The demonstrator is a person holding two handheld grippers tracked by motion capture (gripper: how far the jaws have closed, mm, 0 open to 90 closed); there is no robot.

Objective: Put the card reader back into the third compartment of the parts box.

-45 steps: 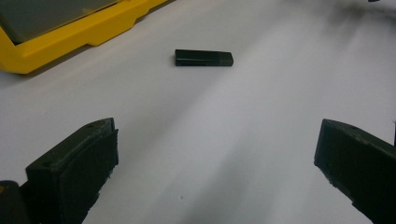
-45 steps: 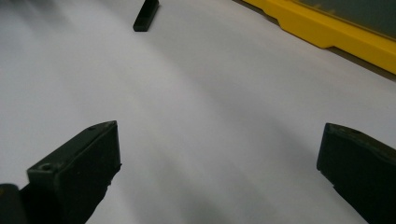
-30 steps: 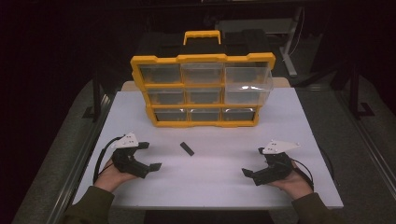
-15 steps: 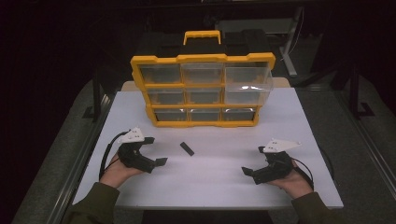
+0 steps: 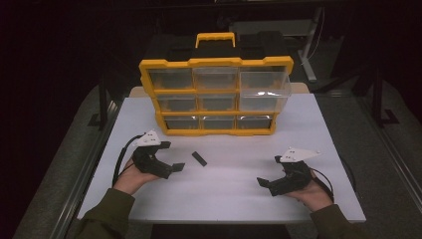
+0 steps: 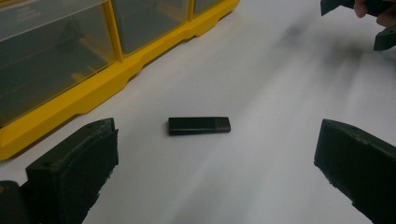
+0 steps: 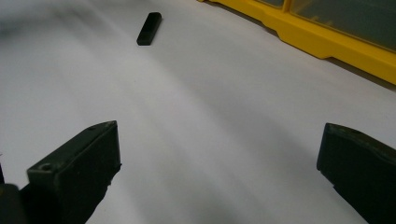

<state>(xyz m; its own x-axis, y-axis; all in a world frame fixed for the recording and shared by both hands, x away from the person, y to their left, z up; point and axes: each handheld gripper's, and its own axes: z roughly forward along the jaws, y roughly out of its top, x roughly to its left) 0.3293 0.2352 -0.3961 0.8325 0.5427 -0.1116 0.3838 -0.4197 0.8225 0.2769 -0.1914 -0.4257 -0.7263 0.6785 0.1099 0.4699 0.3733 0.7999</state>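
At the bottom of the high view two olive-sleeved forearms come in, each hand wrapped round a gripper that sits low over the white desk (image 5: 224,191). The left gripper (image 5: 171,158), at lower left, points toward the middle of the frame with its jaws spread wide and nothing between them; its grey plate faces up and a black cable loops out on its left side. The right gripper (image 5: 265,185), at lower right, points left toward the frame's centre, its jaws likewise wide apart and empty, the hand cupped under it with the palm side up. Between the two, nearer the left gripper and just beyond its tips, a small black stick (image 5: 199,158) lies flat on the desk, untouched. In the left gripper view the same black stick sits at mid-frame, ahead of the parted jaws and between their lines, with the other gripper at the upper right corner. In the right gripper view it lies far off at the upper left. Behind it, across the upper middle of the high view, stands a yellow organiser (image 5: 215,96) with three rows of clear drawers and a handle on top; the top right drawer (image 5: 264,85) juts out past the rest.
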